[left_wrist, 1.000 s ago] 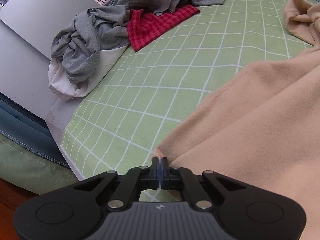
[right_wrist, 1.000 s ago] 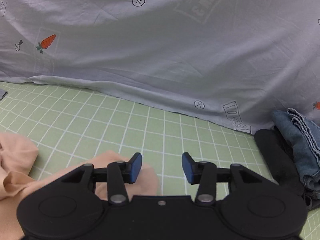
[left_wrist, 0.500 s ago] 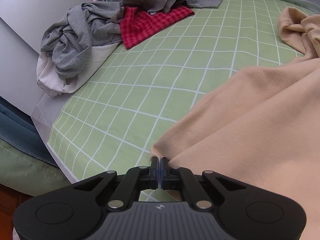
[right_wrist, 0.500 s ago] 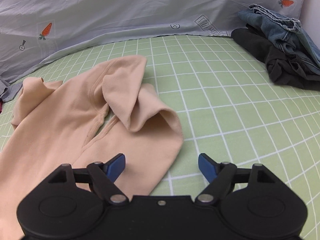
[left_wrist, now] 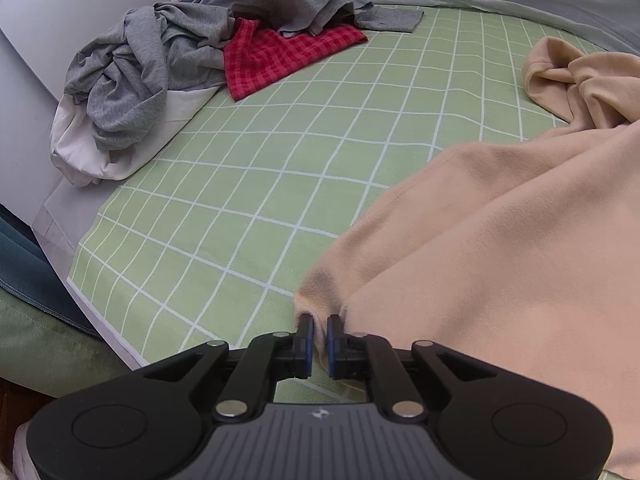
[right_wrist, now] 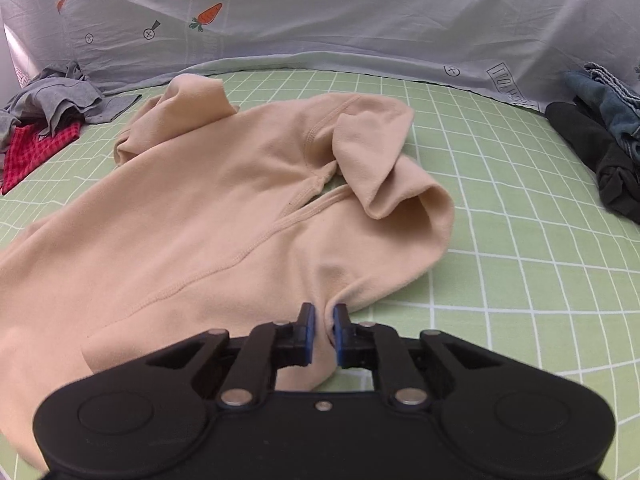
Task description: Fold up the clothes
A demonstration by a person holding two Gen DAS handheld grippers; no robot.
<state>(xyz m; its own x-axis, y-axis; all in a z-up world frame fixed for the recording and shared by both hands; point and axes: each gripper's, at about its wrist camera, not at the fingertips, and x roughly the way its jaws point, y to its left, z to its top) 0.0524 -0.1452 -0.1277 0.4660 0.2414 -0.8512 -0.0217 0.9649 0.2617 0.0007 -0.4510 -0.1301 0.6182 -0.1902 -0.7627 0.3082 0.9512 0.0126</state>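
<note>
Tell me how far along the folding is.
Early. Nothing looks folded: the beige top lies spread and rumpled. In hand: left tongs opening, right tongs closing, its hem between both. Left: the grey clothes and red checked cloth.

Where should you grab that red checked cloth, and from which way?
Grab the red checked cloth by its free pointed corner lying flat on the green sheet, coming from the open sheet side. Its far part is tucked under the grey clothes, so that side is probably harder to pinch.
</note>
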